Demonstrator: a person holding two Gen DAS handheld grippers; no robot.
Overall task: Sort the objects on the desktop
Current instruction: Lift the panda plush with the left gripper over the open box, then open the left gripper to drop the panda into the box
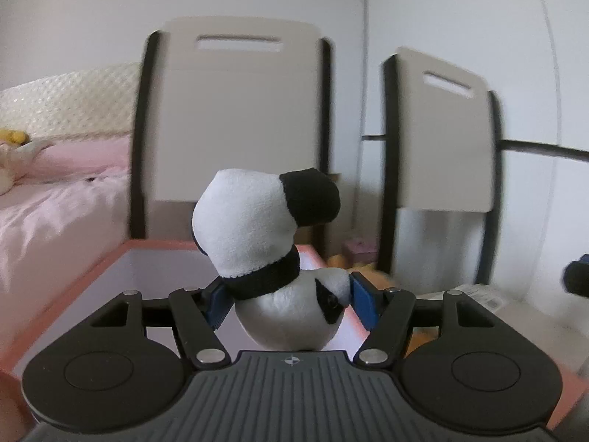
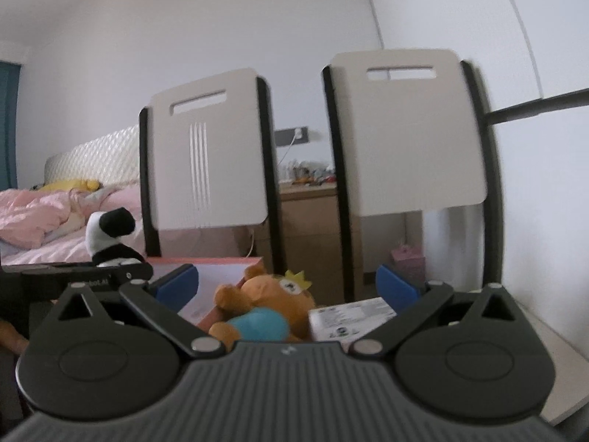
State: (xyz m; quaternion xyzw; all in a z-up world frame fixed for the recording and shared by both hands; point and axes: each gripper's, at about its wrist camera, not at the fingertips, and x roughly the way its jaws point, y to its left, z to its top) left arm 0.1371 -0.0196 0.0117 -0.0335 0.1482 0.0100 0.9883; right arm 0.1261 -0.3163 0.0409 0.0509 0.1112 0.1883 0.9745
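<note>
In the left wrist view, the left gripper (image 1: pixel 292 300) has its blue pads (image 1: pixel 362 304) clamped on the lower body of a black-and-white panda plush (image 1: pixel 265 235), which sits upright between them, its white head turned away and a black ear pointing right. It is held above an open pink-rimmed box (image 1: pixel 92 272) with a pale inside. Beyond the box stand two beige chair backs (image 1: pixel 239 118) with black side rails and slot handles, set against a white wall (image 1: pixel 423 7). To the left lies a bed (image 1: pixel 48 199) with pink sheets and a quilted cream headboard; a yellow soft thing rests on it, too blurred to name. At the right edge a dark blue shape shows, unclear. In the right wrist view, the right gripper (image 2: pixel 287 285) has its blue pads (image 2: pixel 399 287) spread wide apart with nothing between them. Just ahead of it an orange plush bear (image 2: pixel 265 305) with a small yellow crown and a light blue belly lies against the pink box's edge (image 2: pixel 206 259), and a white printed carton (image 2: pixel 349 318) lies just to its right on the pale tabletop (image 2: pixel 563 364). The panda shows at left, above the left gripper's dark body. Behind the two chair backs are a wooden bedside cabinet (image 2: pixel 309 213) strewn with small items, a dark wall socket (image 2: pixel 292 136) with a white plug, and the pink bed.
</note>
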